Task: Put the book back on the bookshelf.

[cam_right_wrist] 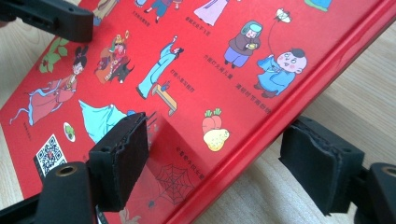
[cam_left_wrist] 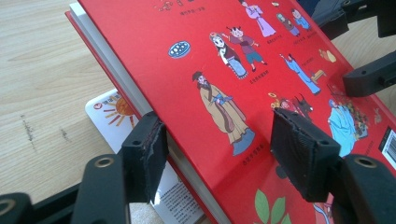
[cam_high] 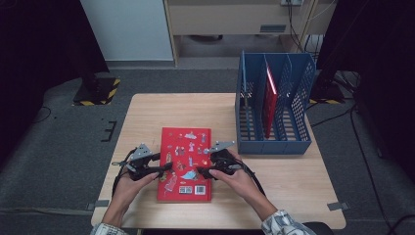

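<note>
A red hardcover picture book [cam_high: 185,164] lies flat on the wooden table [cam_high: 147,112], printed with cartoon figures. My left gripper [cam_high: 164,169] sits at its left page edge. In the left gripper view the left gripper [cam_left_wrist: 224,140] straddles that edge, one pad [cam_left_wrist: 145,156] against the pages and the other [cam_left_wrist: 303,158] over the cover [cam_left_wrist: 196,42]. My right gripper [cam_high: 203,171] is at the book's right side. In the right gripper view the right gripper [cam_right_wrist: 219,144] straddles the spine [cam_right_wrist: 289,112], one pad [cam_right_wrist: 121,158] above the cover and the other [cam_right_wrist: 322,165] clear of the spine. Both stand open.
A white leaflet [cam_left_wrist: 114,109] pokes out from under the book's left edge. A blue slotted file rack [cam_high: 274,103] stands at the table's far right, with a red book [cam_high: 269,98] upright in one slot. Bare tabletop lies beyond the book and to its right.
</note>
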Demonstrator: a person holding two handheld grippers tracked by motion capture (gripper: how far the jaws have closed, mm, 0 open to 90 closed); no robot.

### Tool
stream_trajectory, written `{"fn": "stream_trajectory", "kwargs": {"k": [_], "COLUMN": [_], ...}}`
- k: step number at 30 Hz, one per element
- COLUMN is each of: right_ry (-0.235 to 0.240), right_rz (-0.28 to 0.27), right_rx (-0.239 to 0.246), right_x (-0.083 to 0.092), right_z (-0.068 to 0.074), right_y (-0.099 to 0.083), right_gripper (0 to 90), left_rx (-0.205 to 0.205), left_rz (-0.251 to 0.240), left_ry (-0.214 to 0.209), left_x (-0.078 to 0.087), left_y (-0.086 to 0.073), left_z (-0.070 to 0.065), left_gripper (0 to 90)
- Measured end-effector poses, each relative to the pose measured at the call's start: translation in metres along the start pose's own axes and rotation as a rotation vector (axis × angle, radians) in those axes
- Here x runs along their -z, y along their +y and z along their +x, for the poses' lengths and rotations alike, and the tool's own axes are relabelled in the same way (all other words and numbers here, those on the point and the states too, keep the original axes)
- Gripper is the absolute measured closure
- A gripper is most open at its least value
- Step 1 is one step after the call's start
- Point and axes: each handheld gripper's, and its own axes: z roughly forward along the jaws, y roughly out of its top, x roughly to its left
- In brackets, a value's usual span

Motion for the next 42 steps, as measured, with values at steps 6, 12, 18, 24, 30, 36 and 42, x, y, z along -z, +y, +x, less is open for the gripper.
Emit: {"fn": "stream_trajectory", "kwargs": {"k": [6, 12, 18, 24, 30, 36, 42], "right_ry": [-0.021, -0.014, 0.017, 0.012, 0.004, 0.001, 0.000], "right_rz": [0.003, 0.018, 0.044, 0.039, 0.027, 0.013, -0.004], "right_rx": [0.009, 0.026, -0.008, 0.009, 0.024, 0.012, 0.028], "right_x": [-0.0004, -0.0012, 0.0003, 0.0012, 0.0030, 0.0021, 0.0047], "right_z": [0.0027, 0.0014, -0.0033, -0.0024, -0.0010, -0.0003, -0.0010], "right_y": [0.0011, 0.0015, 0.0010, 0.0012, 0.0015, 0.0004, 0.0009], "right_gripper": [22.9, 21.9, 22.0, 22.4, 23.6, 22.6, 24.8], "left_rx": [-0.007, -0.012, -0.007, -0.003, -0.002, -0.002, -0.006], "left_rz": [-0.003, -0.006, -0.023, -0.018, -0.017, -0.018, -0.023], "left_ry": [0.008, 0.007, 0.000, -0.004, -0.006, -0.004, -0.011], "left_x": [0.0004, 0.0009, 0.0025, 0.0028, 0.0029, 0.0028, 0.0047], "left_y": [0.0010, 0.0020, 0.0050, 0.0048, 0.0044, 0.0047, 0.0064], "left_z": [-0.0010, -0.0017, -0.0039, -0.0029, -0.0024, -0.0026, -0.0031], "left_gripper": [37.9, 38.3, 41.1, 41.2, 41.2, 41.2, 41.7]}}
